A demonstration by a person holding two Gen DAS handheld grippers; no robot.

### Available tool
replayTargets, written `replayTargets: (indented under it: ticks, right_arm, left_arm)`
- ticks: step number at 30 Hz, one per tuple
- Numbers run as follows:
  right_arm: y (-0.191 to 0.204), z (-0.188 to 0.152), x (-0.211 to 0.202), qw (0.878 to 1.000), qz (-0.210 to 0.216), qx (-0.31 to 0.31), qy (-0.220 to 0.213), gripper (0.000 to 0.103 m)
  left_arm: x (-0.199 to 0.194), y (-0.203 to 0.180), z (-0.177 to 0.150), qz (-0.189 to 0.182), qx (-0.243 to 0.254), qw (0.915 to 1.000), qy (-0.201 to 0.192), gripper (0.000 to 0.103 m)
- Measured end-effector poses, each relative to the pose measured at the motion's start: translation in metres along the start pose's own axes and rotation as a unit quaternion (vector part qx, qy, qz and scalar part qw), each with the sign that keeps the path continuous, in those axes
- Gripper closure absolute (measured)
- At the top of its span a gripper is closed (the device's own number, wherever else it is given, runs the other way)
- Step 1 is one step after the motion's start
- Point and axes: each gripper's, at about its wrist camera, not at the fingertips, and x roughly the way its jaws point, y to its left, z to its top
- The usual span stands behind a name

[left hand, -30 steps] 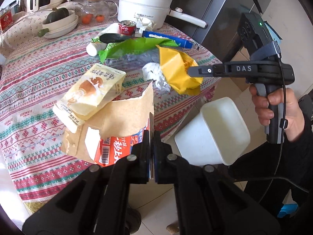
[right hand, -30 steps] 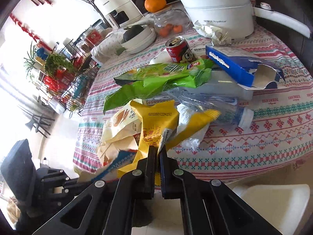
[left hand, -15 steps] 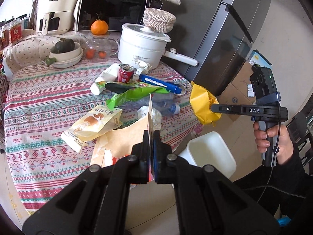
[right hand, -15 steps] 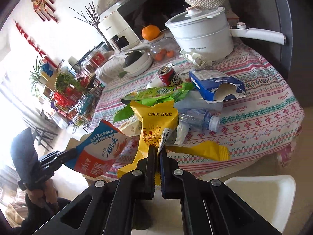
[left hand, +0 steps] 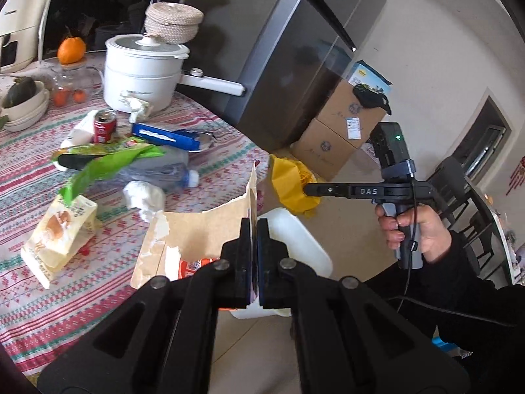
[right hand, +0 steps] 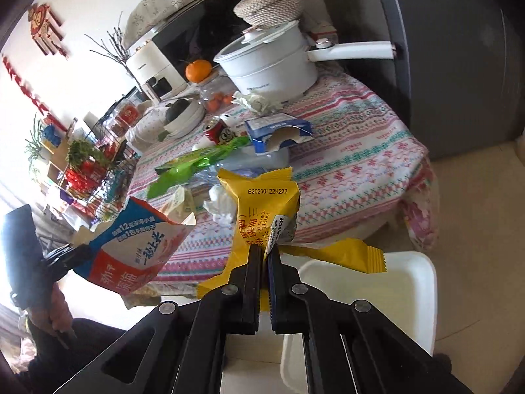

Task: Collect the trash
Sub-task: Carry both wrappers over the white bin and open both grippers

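Note:
My left gripper (left hand: 252, 229) is shut on a torn cardboard box (left hand: 197, 229), brown inside, red and blue outside (right hand: 137, 246), and holds it off the table near a white bin (left hand: 295, 239). My right gripper (right hand: 265, 252) is shut on a yellow snack wrapper (right hand: 262, 203) and holds it above the white bin (right hand: 393, 295). The wrapper also shows in the left wrist view (left hand: 292, 184), with the right gripper (left hand: 308, 189) on it. More trash lies on the table: a green wrapper (left hand: 108, 161), a plastic bottle (left hand: 164, 174), crumpled tissue (left hand: 144, 197), a yellow bag (left hand: 59, 229), a blue box (left hand: 164, 136) and a red can (left hand: 104, 126).
The round table (left hand: 39, 295) has a patterned cloth. A white pot (left hand: 144, 72), bowls (left hand: 23, 105) and a jar with an orange (left hand: 70, 75) stand at the back. A dark fridge (left hand: 295, 49) and cardboard boxes (left hand: 338, 131) stand to the right.
Both grippers have lifted their trash off the table and pulled back and right towards the white bin. The box and yellow wrapper now hang in the air.

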Motion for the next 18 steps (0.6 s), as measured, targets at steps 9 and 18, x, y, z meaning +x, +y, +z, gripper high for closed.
replayTargets:
  ticks: [9,18]
  right_arm:
    - [-0.050,-0.034,-0.003,0.996,-0.059,0.044,0.043,0.097]
    - [-0.083,-0.044,-0.018,0.991,-0.101,0.078,0.048,0.088]
  left_arm:
    - [0.078,-0.052,-0.001,-0.084,0.018,0.9937,0.072,0.100]
    - [0.125,-0.062,-0.009,-0.087,0.009,0.9906,0.105,0.099]
